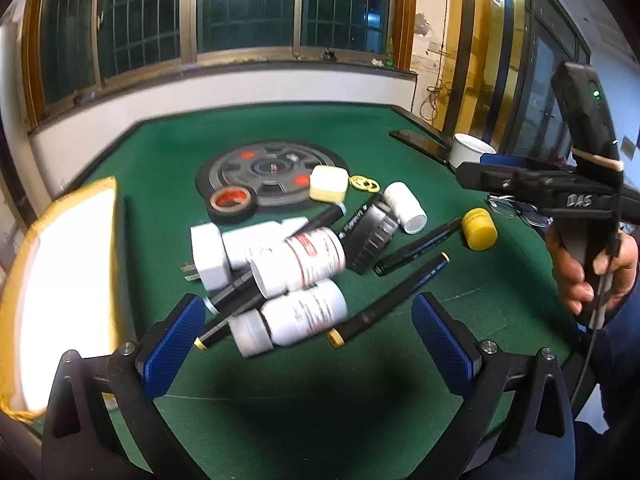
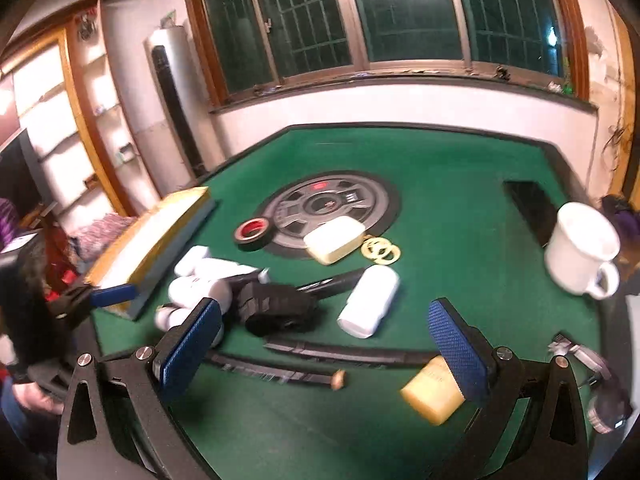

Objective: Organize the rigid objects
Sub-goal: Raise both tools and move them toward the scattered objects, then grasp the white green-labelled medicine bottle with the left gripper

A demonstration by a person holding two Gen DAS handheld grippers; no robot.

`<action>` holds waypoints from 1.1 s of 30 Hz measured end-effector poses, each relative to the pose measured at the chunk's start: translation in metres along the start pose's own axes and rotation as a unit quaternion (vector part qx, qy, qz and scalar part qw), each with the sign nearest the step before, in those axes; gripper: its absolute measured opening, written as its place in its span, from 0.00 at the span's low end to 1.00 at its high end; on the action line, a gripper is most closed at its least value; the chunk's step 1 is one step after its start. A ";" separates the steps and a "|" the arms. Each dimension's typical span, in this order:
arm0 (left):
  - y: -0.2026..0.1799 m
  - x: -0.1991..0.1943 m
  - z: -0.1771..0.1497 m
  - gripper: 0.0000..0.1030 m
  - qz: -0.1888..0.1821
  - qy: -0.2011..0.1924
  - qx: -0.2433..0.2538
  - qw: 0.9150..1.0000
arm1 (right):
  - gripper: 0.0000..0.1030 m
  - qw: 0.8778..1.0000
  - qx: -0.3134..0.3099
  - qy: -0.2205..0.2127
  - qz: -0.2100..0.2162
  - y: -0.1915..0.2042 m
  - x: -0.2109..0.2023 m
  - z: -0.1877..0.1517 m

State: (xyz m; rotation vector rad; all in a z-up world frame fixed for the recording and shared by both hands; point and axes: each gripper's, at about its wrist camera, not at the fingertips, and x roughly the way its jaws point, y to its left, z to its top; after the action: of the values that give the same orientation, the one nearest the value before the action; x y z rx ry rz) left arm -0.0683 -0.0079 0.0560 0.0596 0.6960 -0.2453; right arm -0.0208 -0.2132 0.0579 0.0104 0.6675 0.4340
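In the left wrist view my left gripper (image 1: 310,344) hangs open low over the green table (image 1: 460,304). Just ahead of its blue pads (image 1: 176,344) lies a heap: two white labelled bottles (image 1: 298,262) (image 1: 300,314), a white plug adapter (image 1: 210,256), black pens (image 1: 392,300) and a black block (image 1: 372,240). A small white bottle (image 1: 404,206) and a yellow jar (image 1: 479,229) lie further right. My right gripper (image 2: 326,346) is open too, above two black pens (image 2: 344,354). The yellow jar (image 2: 432,396) sits beside its right pad (image 2: 460,348).
A flat box edged in yellow tape (image 1: 68,280) stands at the left edge. Around the round centre disc (image 1: 272,176) are a tape roll (image 1: 232,204), a cream case (image 1: 328,184) and yellow rings (image 1: 363,184). A white mug (image 2: 580,252) stands far right. A hand (image 1: 588,268) holds the right gripper's handle.
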 end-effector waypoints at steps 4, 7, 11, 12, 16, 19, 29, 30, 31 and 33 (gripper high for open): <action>0.000 -0.005 0.003 1.00 0.021 -0.003 -0.001 1.000 | 0.98 0.999 -0.020 -0.012 -0.031 -0.004 0.000 -0.010; 0.001 0.001 0.003 1.00 0.010 0.013 -0.013 1.000 | 0.96 1.000 -0.004 -0.002 -0.017 -0.019 0.002 -0.014; 0.005 0.001 0.006 1.00 -0.019 0.030 -0.016 0.999 | 0.92 0.999 -0.013 -0.007 -0.029 -0.027 -0.005 -0.013; 0.006 0.000 0.006 1.00 -0.027 0.036 -0.019 0.999 | 0.92 0.999 -0.019 -0.003 -0.027 -0.028 -0.006 -0.012; 0.012 -0.008 0.006 1.00 -0.046 0.032 -0.033 0.998 | 0.92 0.999 -0.008 0.047 -0.027 -0.038 0.002 -0.019; 0.010 -0.009 0.002 1.00 -0.049 0.041 -0.019 0.998 | 0.92 0.998 0.003 0.063 -0.023 -0.044 0.005 -0.020; -0.003 0.013 -0.007 0.78 -0.103 0.083 0.076 0.988 | 0.77 0.995 0.040 0.090 -0.006 -0.055 0.013 -0.027; -0.002 0.022 -0.006 0.66 -0.115 0.097 0.086 0.985 | 0.77 0.995 0.050 0.088 -0.001 -0.058 0.012 -0.026; 0.000 0.030 -0.005 0.59 -0.125 0.111 0.090 0.982 | 0.77 0.995 0.059 0.086 -0.001 -0.061 0.011 -0.026; 0.005 0.038 0.003 0.59 -0.125 0.117 0.113 0.979 | 0.77 0.994 0.071 0.085 0.000 -0.066 0.010 -0.025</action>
State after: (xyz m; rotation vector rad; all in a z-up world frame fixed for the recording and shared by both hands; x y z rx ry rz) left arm -0.0376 -0.0115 0.0340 0.2222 0.9085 -0.5658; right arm -0.0034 -0.2725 0.0222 0.1097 0.8663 0.3895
